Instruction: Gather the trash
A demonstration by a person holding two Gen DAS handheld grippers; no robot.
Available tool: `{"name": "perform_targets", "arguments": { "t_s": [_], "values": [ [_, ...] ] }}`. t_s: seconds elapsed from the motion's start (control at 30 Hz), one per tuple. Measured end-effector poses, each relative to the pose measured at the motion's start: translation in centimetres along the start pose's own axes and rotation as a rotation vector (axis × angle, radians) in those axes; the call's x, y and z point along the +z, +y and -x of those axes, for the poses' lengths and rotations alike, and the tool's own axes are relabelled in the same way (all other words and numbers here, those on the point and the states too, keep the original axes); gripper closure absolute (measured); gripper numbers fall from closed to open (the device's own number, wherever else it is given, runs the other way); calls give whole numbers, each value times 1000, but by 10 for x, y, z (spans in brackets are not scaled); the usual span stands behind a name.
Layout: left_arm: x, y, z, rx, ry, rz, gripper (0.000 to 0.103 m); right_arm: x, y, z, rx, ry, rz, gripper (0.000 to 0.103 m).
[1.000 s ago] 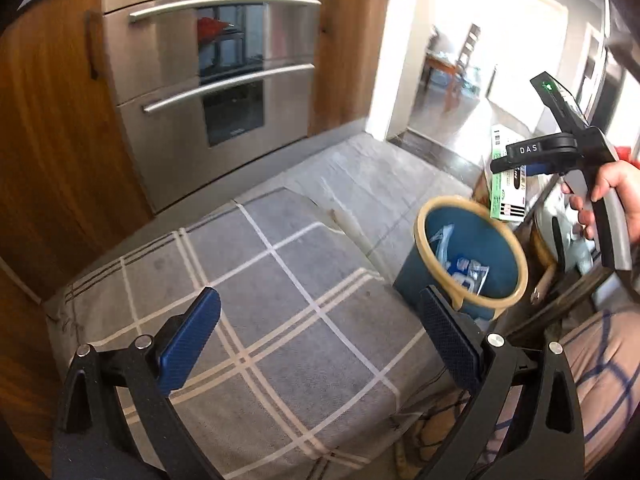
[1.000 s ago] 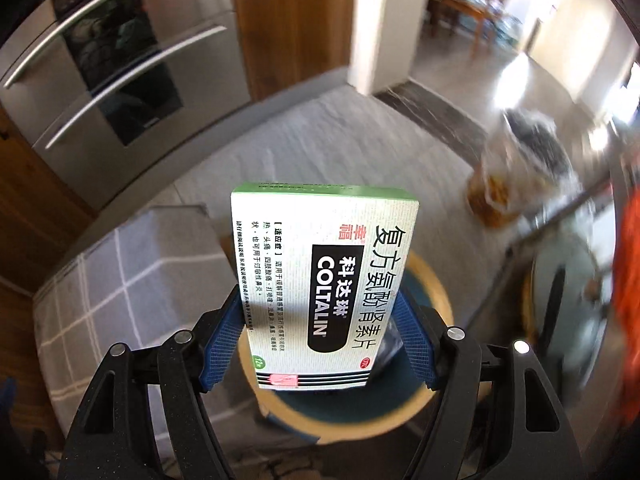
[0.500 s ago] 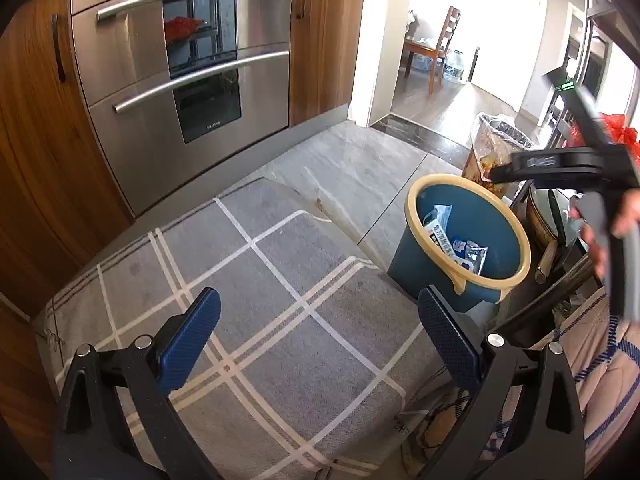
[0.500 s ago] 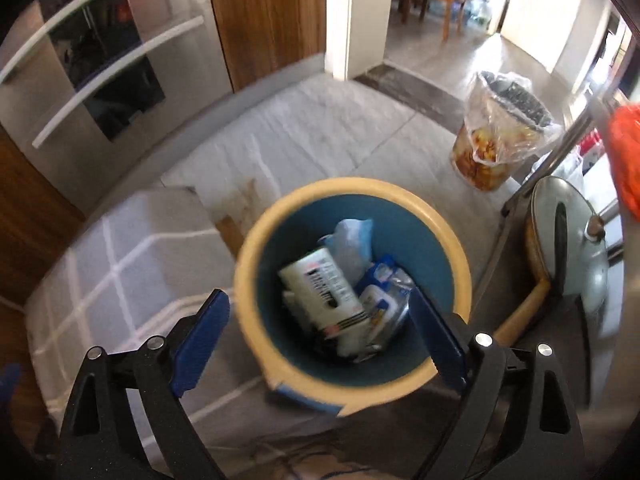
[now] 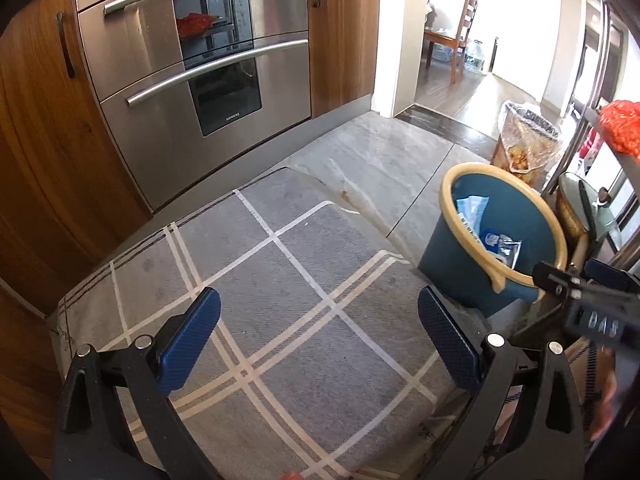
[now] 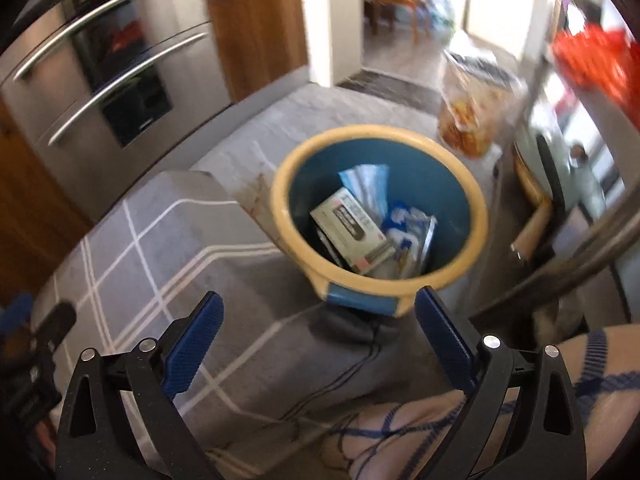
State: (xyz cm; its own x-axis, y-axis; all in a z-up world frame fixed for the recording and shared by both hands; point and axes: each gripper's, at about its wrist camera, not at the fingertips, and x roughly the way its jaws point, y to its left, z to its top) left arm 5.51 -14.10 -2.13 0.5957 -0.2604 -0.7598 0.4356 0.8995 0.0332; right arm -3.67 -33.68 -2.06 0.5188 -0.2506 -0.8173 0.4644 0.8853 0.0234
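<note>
Right gripper [image 6: 318,344] tilted down before the bin [image 6: 380,216], jaws wide, empty.

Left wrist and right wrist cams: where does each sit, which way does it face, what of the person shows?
Left wrist: on the left tool, angled down over the checked rug toward the oven; the right tool enters at the right edge.
Right wrist: on the right tool, angled down at the blue bin with the medicine box inside; a patterned trouser leg shows below, the left tool at the left edge.
Shared: bin, rug, oven, lined basket, doorway.
</note>
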Motion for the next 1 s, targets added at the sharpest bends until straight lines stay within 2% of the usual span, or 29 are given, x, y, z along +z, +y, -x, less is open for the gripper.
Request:
{"name": "perform_targets", "arguments": {
  "t_s": [0.2,0.4,1.0],
  "values": [
    [-1,-2,-7,30,9,-30,5,-1,6,-8,14,14,7,7],
    [-1,-2,-8,18,6,-20,6,-2,5,-13,18,37,1,7],
    [-1,0,-7,19,5,-22,6,-2,12,-12,13,28,22,7]
  ]
}}
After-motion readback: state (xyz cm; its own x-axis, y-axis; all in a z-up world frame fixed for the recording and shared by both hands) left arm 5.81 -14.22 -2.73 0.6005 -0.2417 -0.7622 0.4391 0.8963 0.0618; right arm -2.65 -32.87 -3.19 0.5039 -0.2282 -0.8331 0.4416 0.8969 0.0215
